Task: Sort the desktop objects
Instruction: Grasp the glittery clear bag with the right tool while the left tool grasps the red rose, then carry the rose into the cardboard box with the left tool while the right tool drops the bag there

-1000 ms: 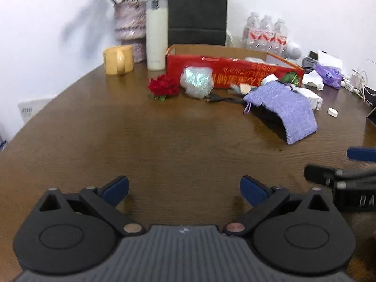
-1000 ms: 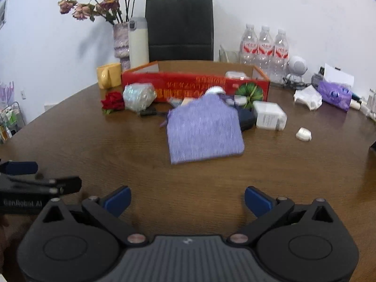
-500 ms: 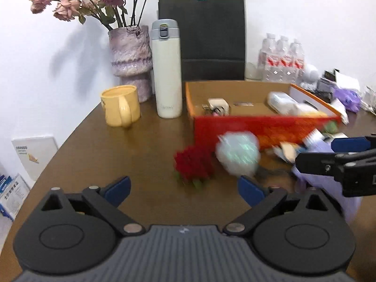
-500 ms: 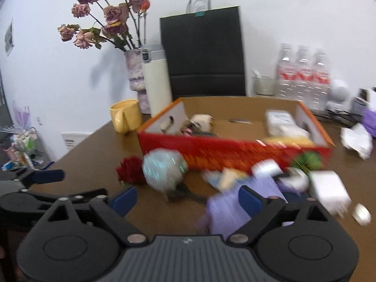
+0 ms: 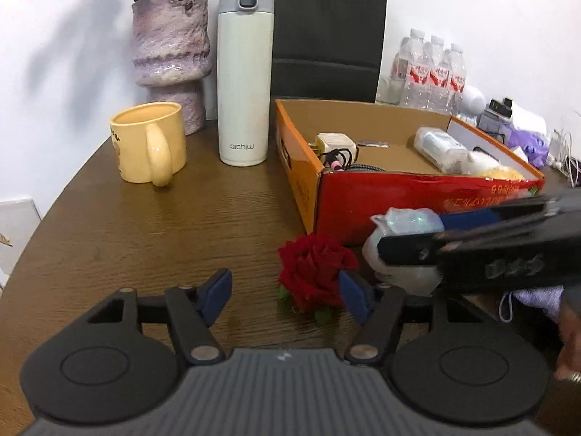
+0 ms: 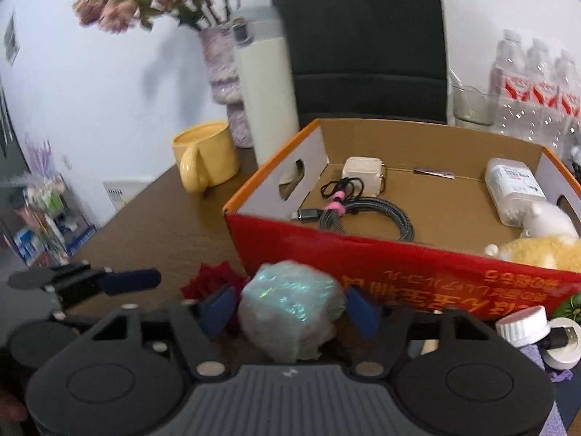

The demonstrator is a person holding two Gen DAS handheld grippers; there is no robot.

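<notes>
A red rose head (image 5: 312,272) lies on the brown table in front of the red cardboard box (image 5: 399,196). My left gripper (image 5: 287,296) is around it with its jaws closing. The right pad is at the petals and a gap shows at the left pad. Beside the rose sits an iridescent wrapped ball (image 6: 290,305). My right gripper (image 6: 288,309) straddles the ball with its jaws closing and the pads close to its sides. The right gripper's fingers (image 5: 417,250) cross the left wrist view over the ball (image 5: 406,218). A finger of the left gripper (image 6: 127,279) shows in the right wrist view.
The box (image 6: 363,254) holds a charger (image 6: 363,174), a coiled cable (image 6: 363,210), a white bottle (image 6: 512,189) and a plush toy (image 6: 537,250). A yellow mug (image 5: 149,141), a white thermos (image 5: 245,72), a vase (image 5: 170,47) and water bottles (image 5: 432,72) stand behind.
Both grippers have moved forward across the table to the box's front. Their jaws have narrowed; the rose now lies between the left fingers and the ball between the right.
</notes>
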